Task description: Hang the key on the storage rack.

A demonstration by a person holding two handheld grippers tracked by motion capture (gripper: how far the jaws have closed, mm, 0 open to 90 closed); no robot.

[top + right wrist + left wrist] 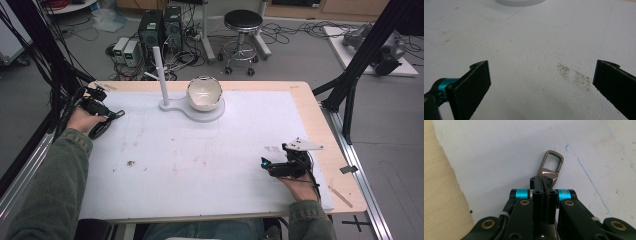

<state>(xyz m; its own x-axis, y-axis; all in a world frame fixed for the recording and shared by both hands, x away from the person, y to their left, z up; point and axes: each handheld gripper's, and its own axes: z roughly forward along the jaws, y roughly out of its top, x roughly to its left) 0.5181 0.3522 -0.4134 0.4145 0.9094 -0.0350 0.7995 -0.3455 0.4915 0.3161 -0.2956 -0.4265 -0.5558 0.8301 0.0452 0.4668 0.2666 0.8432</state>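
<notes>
Well to the left of the white bowl (204, 93) on its stand (197, 111), the left gripper (544, 182) is clamped on a metal snap hook (551, 166), whose loop sticks out past the jaws over the white mat (200, 160). Down-right of the bowl, the right gripper (541, 80) rests with jaws spread wide, holding nothing.

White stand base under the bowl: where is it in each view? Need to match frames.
High view: stand base at the mat's far centre, under the bowl.
Right gripper view: stand base, curved rim at the top edge, left of centre.
Left gripper view: aimed elsewhere, at the clip pinched by the left gripper near the wooden table edge.
Shared landmark: white mat.
</notes>
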